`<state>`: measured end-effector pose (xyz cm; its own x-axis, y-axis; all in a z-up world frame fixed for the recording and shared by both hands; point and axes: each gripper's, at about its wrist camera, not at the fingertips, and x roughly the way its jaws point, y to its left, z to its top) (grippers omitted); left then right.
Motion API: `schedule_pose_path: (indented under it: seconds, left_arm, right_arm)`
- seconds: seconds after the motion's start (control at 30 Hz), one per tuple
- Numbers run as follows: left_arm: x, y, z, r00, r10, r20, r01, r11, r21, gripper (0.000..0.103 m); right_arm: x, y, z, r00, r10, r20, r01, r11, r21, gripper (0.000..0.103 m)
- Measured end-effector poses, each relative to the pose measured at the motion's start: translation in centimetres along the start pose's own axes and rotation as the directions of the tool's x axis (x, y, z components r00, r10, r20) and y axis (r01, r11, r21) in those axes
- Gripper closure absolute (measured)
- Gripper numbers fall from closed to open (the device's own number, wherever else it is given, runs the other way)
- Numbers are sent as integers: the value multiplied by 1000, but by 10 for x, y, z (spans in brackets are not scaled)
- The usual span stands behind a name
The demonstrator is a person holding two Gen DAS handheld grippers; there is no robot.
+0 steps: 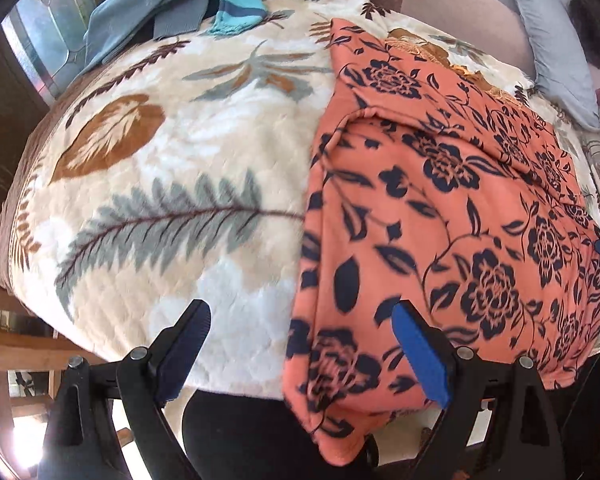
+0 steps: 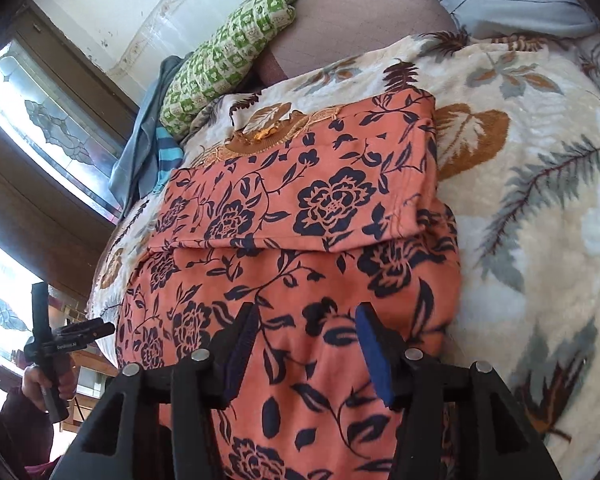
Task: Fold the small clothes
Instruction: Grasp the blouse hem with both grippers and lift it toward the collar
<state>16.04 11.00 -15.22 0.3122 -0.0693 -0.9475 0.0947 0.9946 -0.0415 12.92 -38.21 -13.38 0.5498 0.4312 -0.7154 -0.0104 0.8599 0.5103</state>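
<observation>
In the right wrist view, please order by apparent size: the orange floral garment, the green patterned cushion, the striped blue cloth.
1. Orange floral garment, though it is nearest the camera.
2. Green patterned cushion.
3. Striped blue cloth, smallest, but it is partly hidden, so its true size is unsure.

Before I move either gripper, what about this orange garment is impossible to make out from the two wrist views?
- Orange floral garment, left wrist view: near hem drops past the blanket edge, out of frame.
- Right wrist view: near end cut off by the frame and the right gripper.
- Both views: layers under the folded flap hidden.
</observation>
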Motion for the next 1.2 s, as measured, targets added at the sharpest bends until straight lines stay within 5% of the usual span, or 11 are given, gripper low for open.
schedule_pose_path:
  seconds: [0.23, 0.5, 0.63, 0.67, 0.83, 0.97, 1.2]
  left_arm:
    - [7, 2, -60, 995, -37, -95, 39, 999, 19, 11]
    - [33, -12, -71, 986, -82, -148, 87, 996, 27, 14]
    - [49, -21, -72, 973, -108, -204, 124, 990, 66, 65]
    - [53, -22, -73, 970, -110, -216, 128, 989, 73, 68]
    - [65, -21, -75, 964, -94, -250, 115, 991, 72, 64]
    - [72, -20, -75, 965, -70, -254, 91, 993, 71, 32]
    - [93, -28, -68, 954, -127, -272, 146, 988, 50, 32]
  right_arm:
    - [-28, -3, -34, 999, 33, 18, -34, 999, 40, 38]
    - [-46, 1, -68, 999, 19, -34, -18, 999, 40, 38]
    - [-54, -12, -82, 998, 9, -66, -2, 996, 93, 38]
    - [-57, -17, -85, 997, 7, -71, 1, 994, 114, 38]
    - [-69, -43, -102, 995, -2, -101, 26, 972, 235, 38]
    - [-73, -52, -116, 988, -47, -150, 87, 958, 274, 35]
    - [-57, -56, -129, 964, -162, -213, 213, 946, 246, 35]
